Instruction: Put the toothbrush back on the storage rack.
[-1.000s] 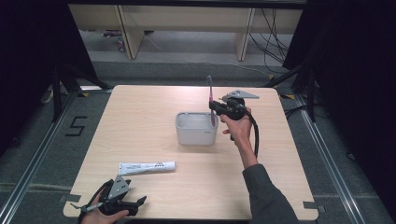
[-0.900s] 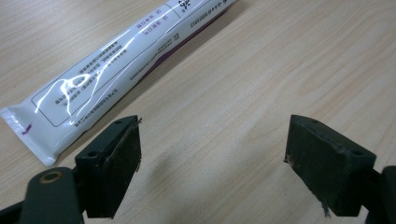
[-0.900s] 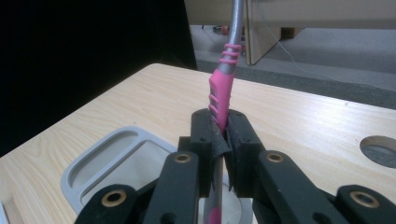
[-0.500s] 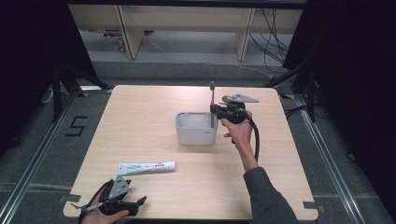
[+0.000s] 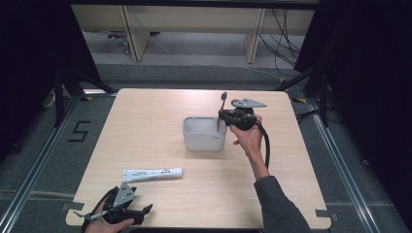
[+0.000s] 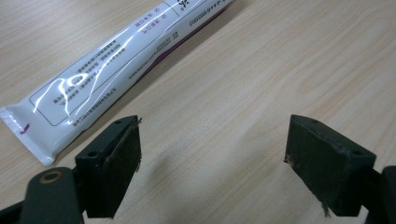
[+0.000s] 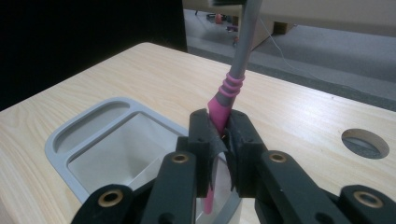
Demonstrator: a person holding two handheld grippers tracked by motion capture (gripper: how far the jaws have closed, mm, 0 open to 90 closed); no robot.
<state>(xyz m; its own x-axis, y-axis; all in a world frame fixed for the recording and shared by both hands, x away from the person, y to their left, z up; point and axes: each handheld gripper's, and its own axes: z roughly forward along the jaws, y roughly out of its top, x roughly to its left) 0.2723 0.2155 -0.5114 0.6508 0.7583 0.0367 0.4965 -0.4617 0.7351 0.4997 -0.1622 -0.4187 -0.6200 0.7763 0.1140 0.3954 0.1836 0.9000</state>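
Observation:
My right gripper (image 5: 224, 115) is shut on a toothbrush (image 5: 223, 99) with a pink and grey handle, held nearly upright. It hangs over the right rim of a grey container (image 5: 204, 138) at the table's middle. In the right gripper view the jaws (image 7: 223, 135) pinch the pink part of the toothbrush (image 7: 233, 74), and its lower end dips inside the container (image 7: 60, 140). A white toothpaste tube (image 5: 153, 174) lies flat near the front left. My left gripper (image 5: 114, 212) rests open just before it. In the left gripper view the toothpaste tube (image 6: 116, 70) lies beyond the open left gripper (image 6: 212, 154).
The wooden table (image 5: 145, 121) has a round hole (image 7: 365, 143) to the right of the container. Dark curtains flank both sides. A metal rail (image 5: 34, 160) runs along the floor on the left, and shelving stands behind the table.
The toothbrush's top has sunk slightly toward the container. Both hands stay where they were.

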